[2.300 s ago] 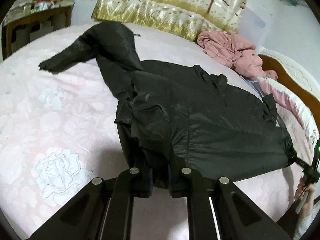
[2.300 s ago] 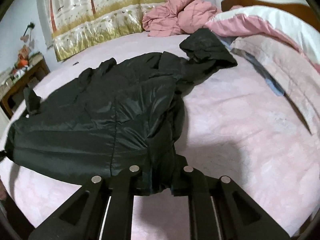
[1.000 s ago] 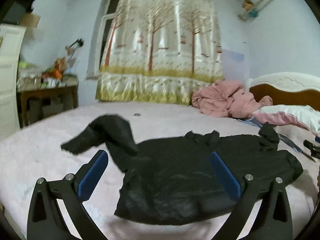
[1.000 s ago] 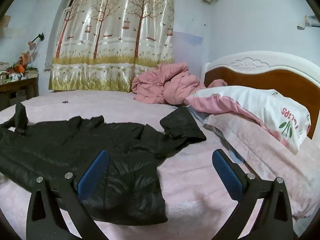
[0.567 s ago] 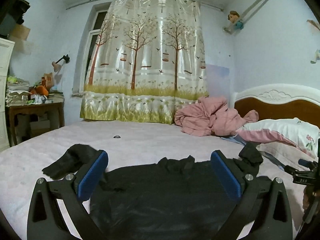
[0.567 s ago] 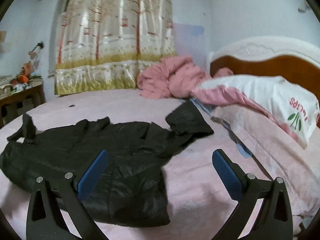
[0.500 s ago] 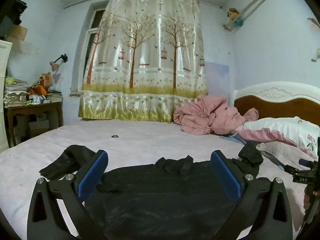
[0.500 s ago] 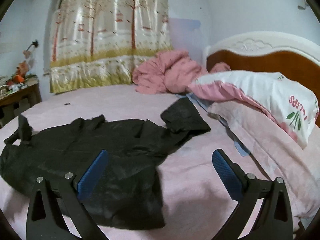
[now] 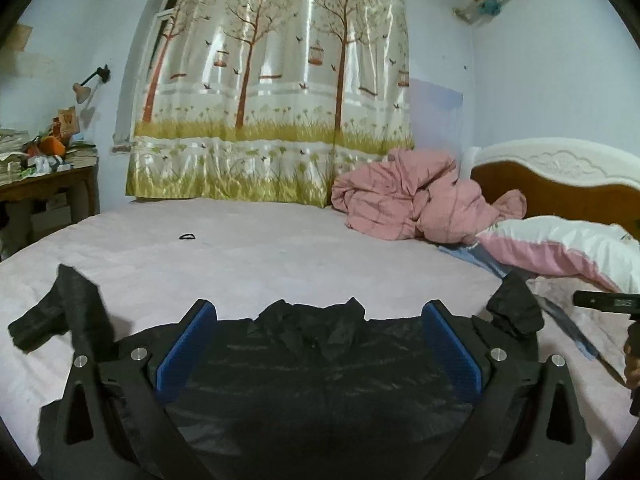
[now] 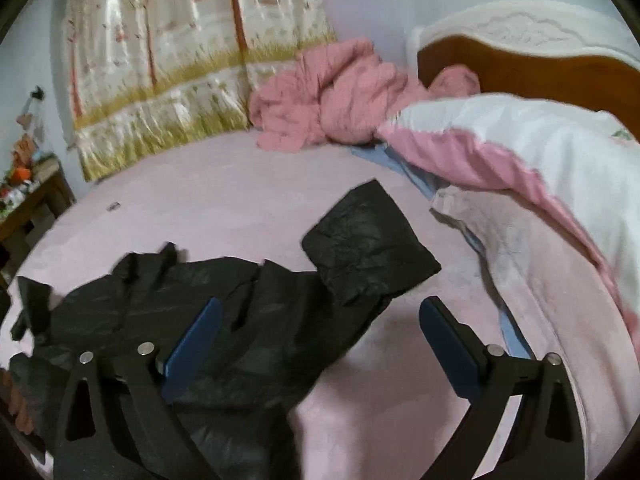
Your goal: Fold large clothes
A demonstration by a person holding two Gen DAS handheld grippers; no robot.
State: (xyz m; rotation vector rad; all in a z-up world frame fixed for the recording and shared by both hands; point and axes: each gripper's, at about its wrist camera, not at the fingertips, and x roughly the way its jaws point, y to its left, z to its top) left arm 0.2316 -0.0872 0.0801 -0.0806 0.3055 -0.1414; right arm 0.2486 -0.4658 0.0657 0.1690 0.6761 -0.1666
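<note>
Left gripper [image 9: 318,338]: jaws spread wide, nothing between the blue pads [image 9: 185,350]; it sits low over the near half of the jacket, looking toward the curtain.
Right gripper [image 10: 316,342]: jaws wide apart, holding nothing; the left pad hangs over the jacket body, the right pad over bare sheet.
Jacket [image 9: 320,384]: black, shiny, spread flat on the bed, collar [image 9: 316,320] bunched at its far edge in the middle.
Left sleeve [image 9: 60,312]: angled out and away from the body, its cuff resting on the sheet, partly raised into a peak.
Right sleeve [image 10: 368,244]: lies out toward the pillow, its squared end flat on the sheet and short of the blue cloth.
Jacket edges: far edge runs roughly level between the two sleeves; the near hem is hidden under the left gripper's frame; in the right view the near right edge slants down to the frame.
Bed [image 9: 260,248]: pink sheet, wide bare stretch beyond the collar up to the curtain [image 9: 272,92].
Hair tie [image 9: 187,236]: small dark loop alone on the far sheet, well apart from the jacket.
Quilt [image 9: 412,196]: pink heap at the far right, against the headboard [image 9: 560,176].
Pillow [image 10: 520,148]: white and pink, along the right side, near the right sleeve.
Blue cloth [image 10: 408,168]: strip showing under the pillow's edge.
Desk [image 9: 44,184]: cluttered, left of the bed.
</note>
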